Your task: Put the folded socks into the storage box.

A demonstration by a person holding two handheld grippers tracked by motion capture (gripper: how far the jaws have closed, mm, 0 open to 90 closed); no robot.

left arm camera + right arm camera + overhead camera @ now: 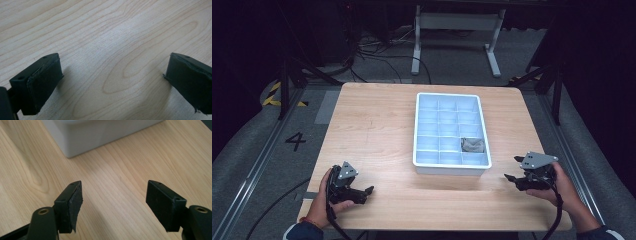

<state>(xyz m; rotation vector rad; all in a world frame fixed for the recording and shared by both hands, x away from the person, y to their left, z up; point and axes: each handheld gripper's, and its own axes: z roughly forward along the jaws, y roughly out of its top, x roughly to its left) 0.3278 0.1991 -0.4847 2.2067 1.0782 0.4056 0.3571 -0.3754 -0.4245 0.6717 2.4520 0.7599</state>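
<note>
— Lower left of the high view: left gripper (371,190), jaws spread wide, nothing between, low over the wooden table (377,125).

— Centre?

— White compartment tray (416,131); one crumpled grey item (473,145) in a cell of its right column, second row from the near edge.

— Lower right?

— Right gripper (511,168), jaws likewise wide and empty, just beside the tray's near corner. Step looks like a pause between placements; next move calls for another item to fetch.

A light wooden table (377,130) stands on grey carpet (242,145) in a dark room. Behind it a white desk frame (457,22) rises among loose black cables (377,55); yellow-black tape (274,97), possibly a floor marking, lies at the left.
</note>
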